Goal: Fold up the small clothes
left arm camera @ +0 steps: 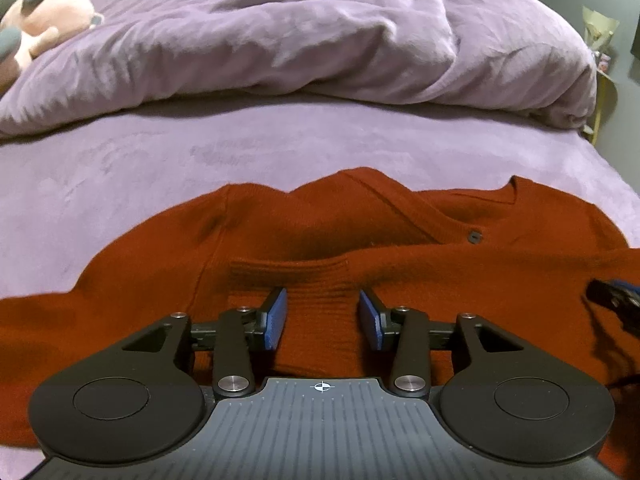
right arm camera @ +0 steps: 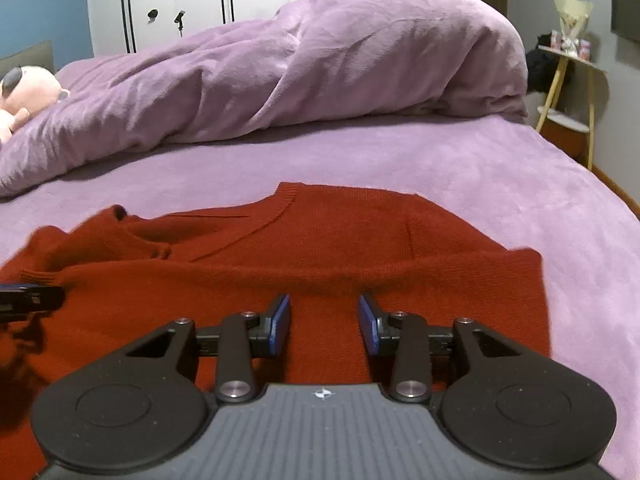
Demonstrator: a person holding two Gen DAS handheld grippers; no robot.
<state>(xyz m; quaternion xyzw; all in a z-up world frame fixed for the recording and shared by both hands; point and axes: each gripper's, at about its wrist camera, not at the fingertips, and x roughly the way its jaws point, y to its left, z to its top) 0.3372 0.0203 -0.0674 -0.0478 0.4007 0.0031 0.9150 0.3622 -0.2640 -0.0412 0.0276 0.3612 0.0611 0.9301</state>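
A rust-red knitted cardigan (left arm camera: pixel 360 232) lies spread on the purple bed, collar away from me, with a dark button (left arm camera: pixel 475 236) on its front. A sleeve is folded across the body, its ribbed cuff (left arm camera: pixel 292 274) just ahead of my left gripper (left arm camera: pixel 323 316), which is open and empty low over it. The cardigan also shows in the right wrist view (right arm camera: pixel 320 248). My right gripper (right arm camera: pixel 324 322) is open and empty over the folded sleeve on the cardigan's right half. Each gripper's tip shows at the edge of the other's view.
A bunched purple duvet (left arm camera: pixel 320 40) lies across the bed beyond the cardigan. A pink plush toy (left arm camera: pixel 36 24) rests at the far left. The bed's right edge (right arm camera: pixel 600 184) drops to the floor, with a small side table (right arm camera: pixel 572 80) beyond. White wardrobes stand behind.
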